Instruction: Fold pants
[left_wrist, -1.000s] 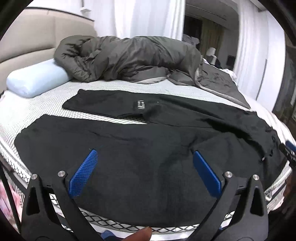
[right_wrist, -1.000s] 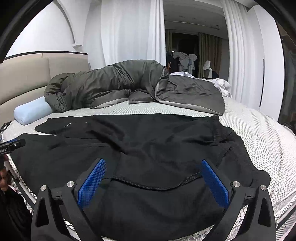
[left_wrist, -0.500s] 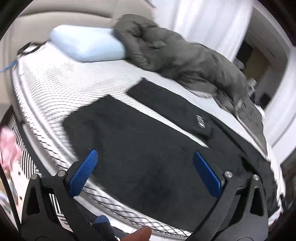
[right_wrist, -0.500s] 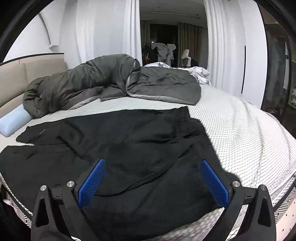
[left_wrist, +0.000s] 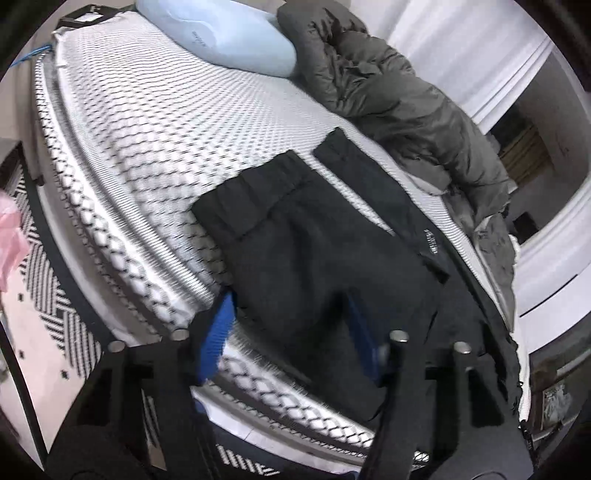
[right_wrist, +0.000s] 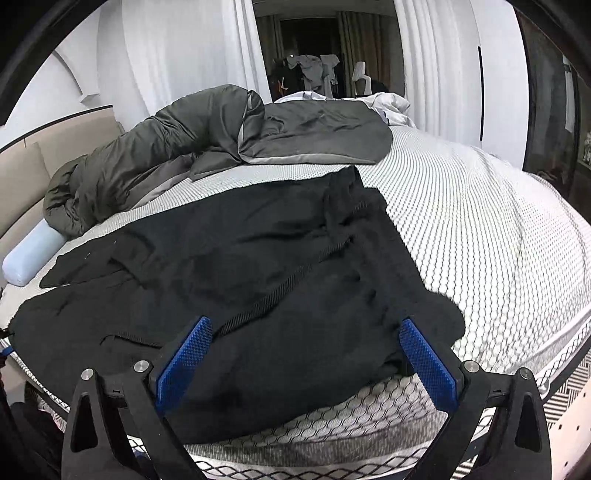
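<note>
Black pants (left_wrist: 317, 254) lie spread flat on the white mattress (left_wrist: 155, 122), both legs side by side with their cuffs toward the pillow. My left gripper (left_wrist: 290, 336) hovers at the near leg by the bed's front edge, its blue pads partly closed and blurred, with the leg's edge between them. In the right wrist view the pants (right_wrist: 258, 258) show their wrinkled waist end. My right gripper (right_wrist: 303, 354) is open just above the waistband at the bed's near edge.
A grey duvet (right_wrist: 221, 136) is bunched along the far side of the bed. A pale blue pillow (left_wrist: 221, 33) lies at the head end. A black-and-white patterned rug (left_wrist: 44, 258) covers the floor beside the bed. White curtains (right_wrist: 184, 55) hang behind.
My left gripper swung left toward the leg cuffs, dropped to the bed edge, and its pads narrowed. My right gripper shifted right along the waist and stayed open.
</note>
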